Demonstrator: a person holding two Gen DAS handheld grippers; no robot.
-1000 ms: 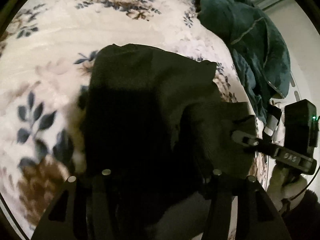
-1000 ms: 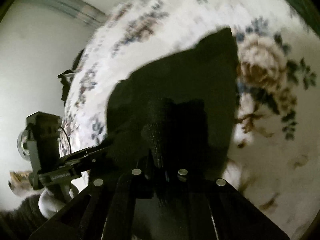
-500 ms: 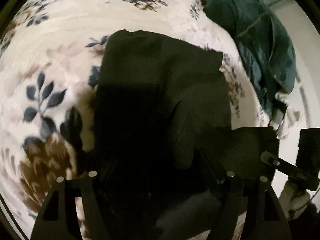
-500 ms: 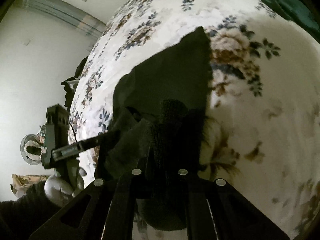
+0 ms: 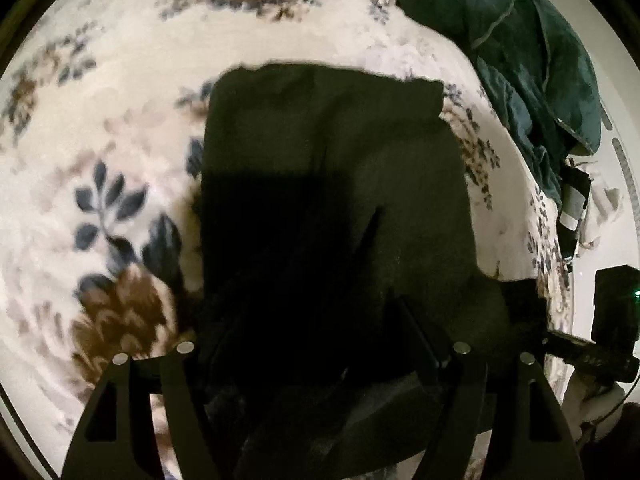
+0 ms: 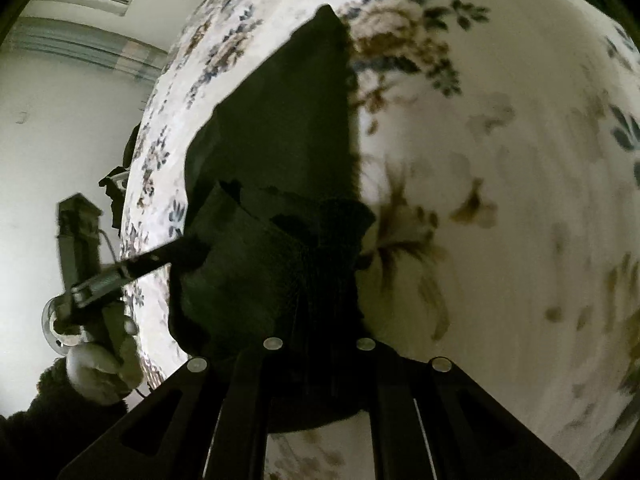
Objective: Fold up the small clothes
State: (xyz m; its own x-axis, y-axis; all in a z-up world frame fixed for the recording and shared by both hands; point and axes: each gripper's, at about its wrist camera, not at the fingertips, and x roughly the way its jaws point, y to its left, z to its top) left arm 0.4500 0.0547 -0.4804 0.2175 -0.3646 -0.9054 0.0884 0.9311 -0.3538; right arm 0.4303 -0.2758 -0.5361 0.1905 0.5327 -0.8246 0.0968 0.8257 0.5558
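the dark garment (image 5: 332, 184) lies on the floral blanket (image 5: 120, 120), its long axis running from 6 toward 12 o'clock in the left wrist view. the left gripper (image 5: 320, 320) stands with jaws wide, just opened further, cloth between them but not pinched. the right gripper (image 6: 320, 300) is clamped on a bunched fold of the garment. a teal blanket (image 5: 520, 60) is heaped at 1 o'clock; a pale wall (image 6: 60, 120) stands beyond.

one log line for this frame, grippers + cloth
left gripper: open, jaws just widened | right gripper: shut on black cloth | cloth on floral blanket
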